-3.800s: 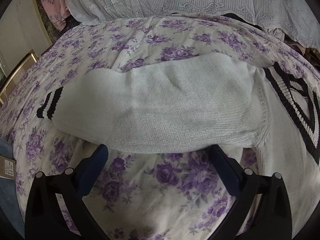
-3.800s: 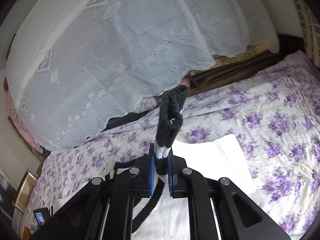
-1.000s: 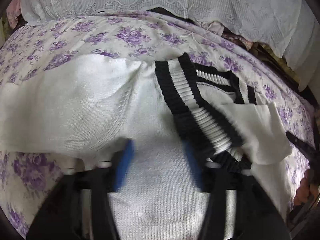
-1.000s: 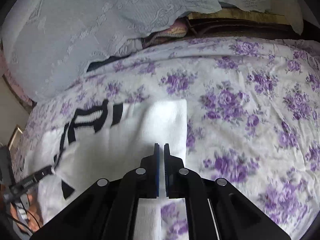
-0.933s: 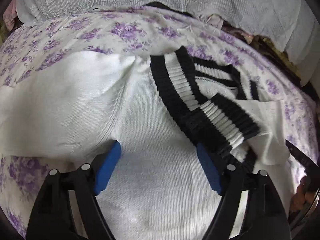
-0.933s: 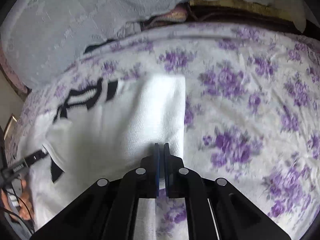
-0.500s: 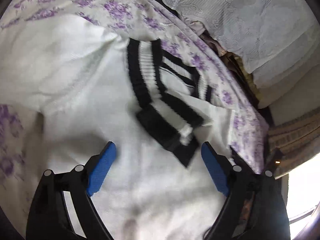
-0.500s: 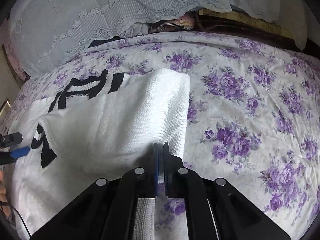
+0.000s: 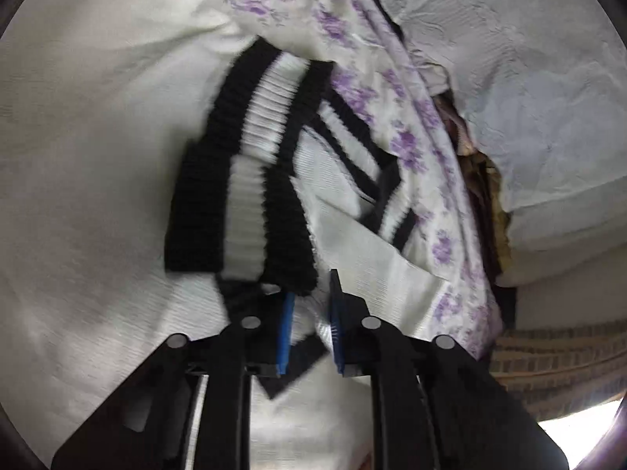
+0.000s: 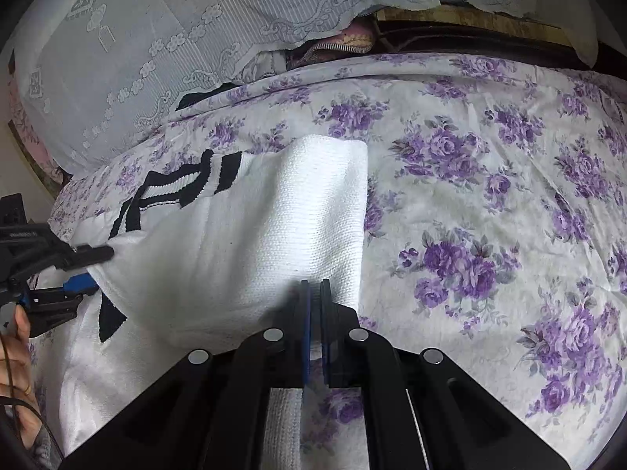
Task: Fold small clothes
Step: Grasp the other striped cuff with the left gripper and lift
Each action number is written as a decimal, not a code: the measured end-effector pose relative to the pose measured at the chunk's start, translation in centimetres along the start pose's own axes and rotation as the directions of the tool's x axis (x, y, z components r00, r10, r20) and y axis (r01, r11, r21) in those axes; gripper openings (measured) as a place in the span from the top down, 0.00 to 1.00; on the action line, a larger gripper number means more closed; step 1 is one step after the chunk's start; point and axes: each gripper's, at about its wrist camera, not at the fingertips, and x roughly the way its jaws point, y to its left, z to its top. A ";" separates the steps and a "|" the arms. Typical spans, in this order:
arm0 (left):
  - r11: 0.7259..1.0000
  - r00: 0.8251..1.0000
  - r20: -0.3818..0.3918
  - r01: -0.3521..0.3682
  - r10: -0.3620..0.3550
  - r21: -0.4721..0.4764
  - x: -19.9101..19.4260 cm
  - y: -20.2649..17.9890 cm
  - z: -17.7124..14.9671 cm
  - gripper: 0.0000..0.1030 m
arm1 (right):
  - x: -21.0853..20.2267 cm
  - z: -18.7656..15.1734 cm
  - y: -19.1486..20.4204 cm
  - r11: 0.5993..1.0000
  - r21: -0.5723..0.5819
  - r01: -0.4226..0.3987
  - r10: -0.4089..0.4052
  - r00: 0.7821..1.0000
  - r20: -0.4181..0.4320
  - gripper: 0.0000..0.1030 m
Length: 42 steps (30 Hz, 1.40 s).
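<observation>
White knitted sweater [image 10: 235, 243] with black-and-white striped ribbed trim, lying spread on a bed covered by a cream sheet printed with purple flowers [image 10: 490, 196]. One sleeve is folded across the sweater's body, its black-and-white striped ribbed cuff [image 9: 239, 211] resting on the white knit. Left gripper [image 9: 309, 301]: the fingers have just been closing and now stand close together, a narrow gap between the blue pads, with white knit and a black trim edge between them just below the cuff. Right gripper [image 10: 314, 293]: fingers closed almost pad to pad, pinching the near edge of the folded white sleeve. A pale lace cloth [image 10: 176, 39] hangs behind the bed.
</observation>
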 end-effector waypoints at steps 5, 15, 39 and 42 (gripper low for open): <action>0.999 0.998 0.050 -0.040 0.038 0.036 -2.1 2.1 0.7 0.89 | 0.0 0.0 0.0 1.000 -0.004 -0.002 0.002 1.000 0.002 0.95; 0.869 0.899 0.355 -0.375 0.256 0.323 -5.0 -0.5 -0.9 0.25 | -1.5 1.3 0.5 1.000 0.000 0.020 -0.020 0.998 0.064 0.92; 0.878 0.872 0.345 -0.431 0.347 0.207 -14.3 10.5 2.3 0.29 | -0.6 1.0 -0.9 0.996 0.093 -0.005 0.000 0.998 0.055 0.76; 0.893 0.853 0.364 -0.436 0.373 0.107 -18.0 14.7 3.3 0.29 | -2.1 -0.1 -1.2 0.994 0.108 0.003 -0.012 0.997 0.079 0.73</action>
